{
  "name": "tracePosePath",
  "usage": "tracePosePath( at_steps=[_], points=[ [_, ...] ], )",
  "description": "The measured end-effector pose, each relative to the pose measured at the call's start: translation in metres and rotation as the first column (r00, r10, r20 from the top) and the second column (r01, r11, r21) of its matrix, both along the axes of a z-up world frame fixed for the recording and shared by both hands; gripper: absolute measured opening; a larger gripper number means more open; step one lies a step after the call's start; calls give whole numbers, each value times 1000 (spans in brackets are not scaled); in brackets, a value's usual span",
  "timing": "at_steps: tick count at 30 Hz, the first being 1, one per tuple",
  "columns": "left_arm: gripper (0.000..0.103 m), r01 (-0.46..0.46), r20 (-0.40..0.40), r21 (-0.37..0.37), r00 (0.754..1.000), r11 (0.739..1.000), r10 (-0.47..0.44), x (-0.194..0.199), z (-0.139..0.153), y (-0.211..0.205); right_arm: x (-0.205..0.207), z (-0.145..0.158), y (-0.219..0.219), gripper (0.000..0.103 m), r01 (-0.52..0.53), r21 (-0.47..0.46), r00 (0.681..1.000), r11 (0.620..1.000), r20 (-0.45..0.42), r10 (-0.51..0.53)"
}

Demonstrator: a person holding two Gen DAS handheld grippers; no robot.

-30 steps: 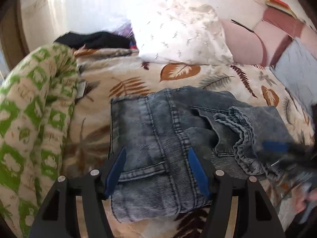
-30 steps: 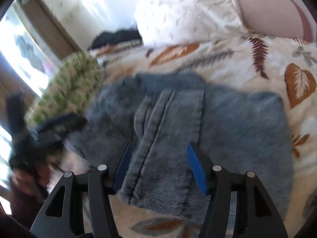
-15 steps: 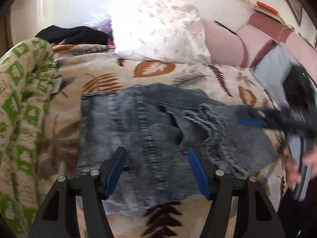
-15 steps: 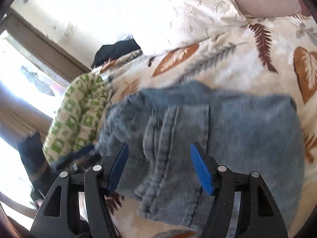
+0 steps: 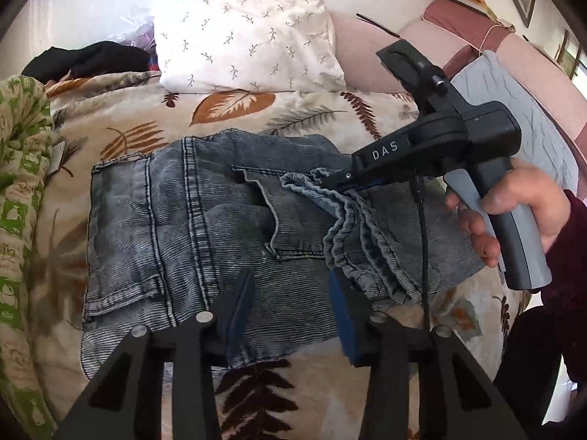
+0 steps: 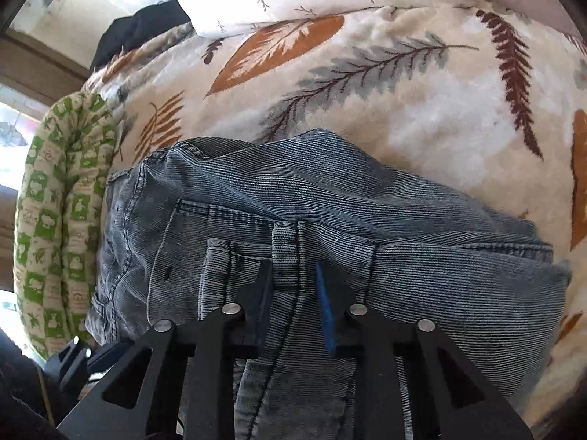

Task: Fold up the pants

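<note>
Surface: a bed under a leaf-print blanket point(image 5: 121, 117), white pillow point(image 5: 245, 29) at its head.
Jeans: grey-blue jeans point(image 5: 176, 227) lie folded on the blanket, just ahead of both tongs.
Right gripper point(image 6: 293, 289): narrowed onto a bunched fold of denim; half a second ago it was wide apart.
Right hand point(image 5: 513, 209): wraps the grey handle, tongs pointing left.
Left gripper point(image 5: 290, 293): jaws apart over the near hem, holding nothing.
Beside: green-patterned quilt point(image 6: 62, 212) left of the jeans.

bed: leaf-print blanket point(image 5: 256, 117) | white pillow point(image 5: 249, 33) | pink headboard point(image 5: 370, 55) | daylight
</note>
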State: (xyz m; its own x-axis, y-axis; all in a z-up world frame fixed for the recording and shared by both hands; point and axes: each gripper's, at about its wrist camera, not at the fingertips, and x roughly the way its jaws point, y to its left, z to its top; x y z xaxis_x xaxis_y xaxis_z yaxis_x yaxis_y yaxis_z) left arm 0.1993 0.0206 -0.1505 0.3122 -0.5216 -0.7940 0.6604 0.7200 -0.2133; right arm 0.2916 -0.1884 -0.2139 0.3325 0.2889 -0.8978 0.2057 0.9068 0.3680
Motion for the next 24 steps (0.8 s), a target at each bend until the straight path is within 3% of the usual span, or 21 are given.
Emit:
tracePosePath(
  at_steps=[4,10,12,14,19,22,24],
  points=[
    [44,65,-44,-71,997,995,-69,-7,4,-5,-9,11,6,19,-12,-34,999,999,34,13],
    [44,111,-80,-67,990,992,-116,-9,-1,-22,-12,33,-11,17,3,186,989,983,143,-30],
    [44,106,-72,-60,991,993,-110,-7,0,-21,-9,38,-16,17,1,271,984,963,173,-50],
    [44,93,-75,-58,992,994,-97,-4,-1,-16,-4,40,-20,14,16,299,981,954,182,-73],
    [44,65,-76,-44,995,997,-68,2,-3,-8,15,5,-10,14,22,356,992,934,106,-64],
    [44,45,-21,-13,999,999,-45,5,3,-3,-1,6,-21,17,24,472,982,881,153,-109],
    [44,6,0,3,1000,1000,-6,11,5,8,-14,17,-27,17,16,481,976,877,184,-119]
  ],
)
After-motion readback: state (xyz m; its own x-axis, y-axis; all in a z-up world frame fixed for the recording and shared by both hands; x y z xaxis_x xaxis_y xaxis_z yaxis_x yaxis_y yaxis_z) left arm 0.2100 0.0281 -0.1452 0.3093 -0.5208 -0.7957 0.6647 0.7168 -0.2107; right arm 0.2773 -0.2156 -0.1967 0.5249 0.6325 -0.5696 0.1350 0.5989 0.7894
